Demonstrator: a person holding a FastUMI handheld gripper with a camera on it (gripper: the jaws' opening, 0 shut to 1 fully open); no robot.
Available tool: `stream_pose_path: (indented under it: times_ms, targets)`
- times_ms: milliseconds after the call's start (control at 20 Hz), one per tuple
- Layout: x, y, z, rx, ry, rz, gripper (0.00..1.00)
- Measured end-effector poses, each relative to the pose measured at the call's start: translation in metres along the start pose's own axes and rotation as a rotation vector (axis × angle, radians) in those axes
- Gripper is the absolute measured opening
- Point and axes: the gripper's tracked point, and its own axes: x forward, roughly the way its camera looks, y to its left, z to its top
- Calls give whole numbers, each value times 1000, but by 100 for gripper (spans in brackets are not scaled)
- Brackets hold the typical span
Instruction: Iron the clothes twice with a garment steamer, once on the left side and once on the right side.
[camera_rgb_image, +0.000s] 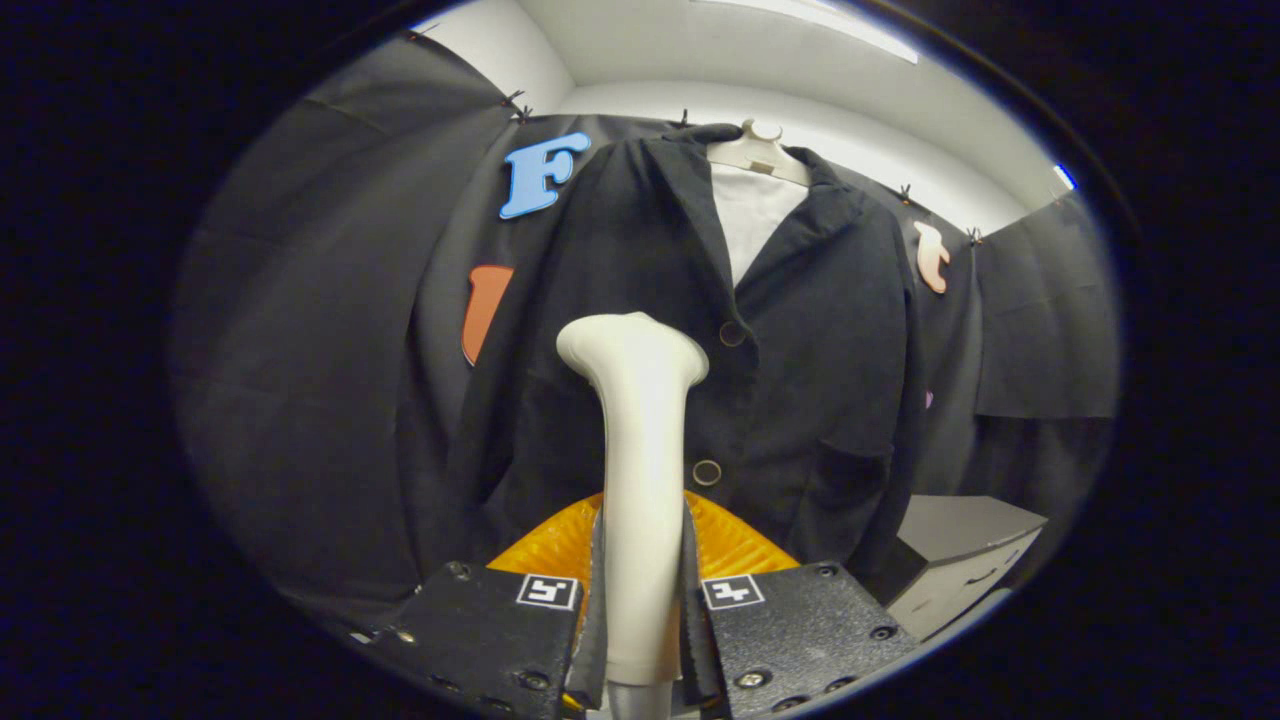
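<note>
The gripper, at lower centre, has both fingers clamped on the white garment steamer, whose head rises to mid-frame against the hanging black jacket. Which pass is under way cannot be judged; neither side looks visibly finished.

I'm working in a staged test booth, not a home: black cloth walls pinned up under white room walls at twelve o'clock, a grey drawer cabinet at four o'clock.

one steamer, one jacket, two buttons
</note>
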Motion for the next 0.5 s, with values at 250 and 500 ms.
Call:
stream_pose_path:
  times_ms: [250,500]
  targets:
    - [-10,3,-31,-20,62,20,32]
    - [-19,10,-59,-26,138,58,32]
